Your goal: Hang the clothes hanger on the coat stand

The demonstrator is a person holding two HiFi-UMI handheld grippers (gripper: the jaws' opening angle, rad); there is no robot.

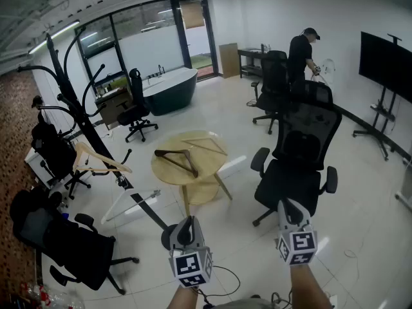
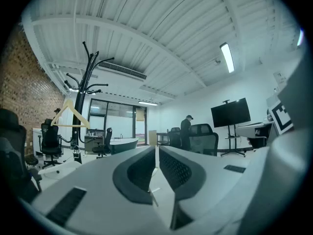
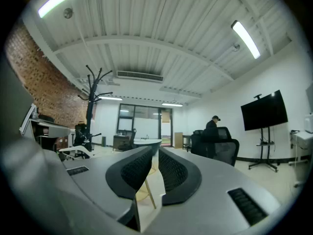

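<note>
Only the head view shows the dark hanger (image 1: 177,159) on the table (image 1: 207,165).

Our left claw (image 1: 186,227) and right claw (image 1: 290,210) are pale grey, rounded shells with dark, ribbed pads (image 2: 141,169); each carries a white cube (image 1: 191,268) printed with black square markers.

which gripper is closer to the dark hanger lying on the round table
Left. The left gripper is nearly in line with the dark hanger on the round table; the right gripper is farther right, facing the black office chair.
</note>
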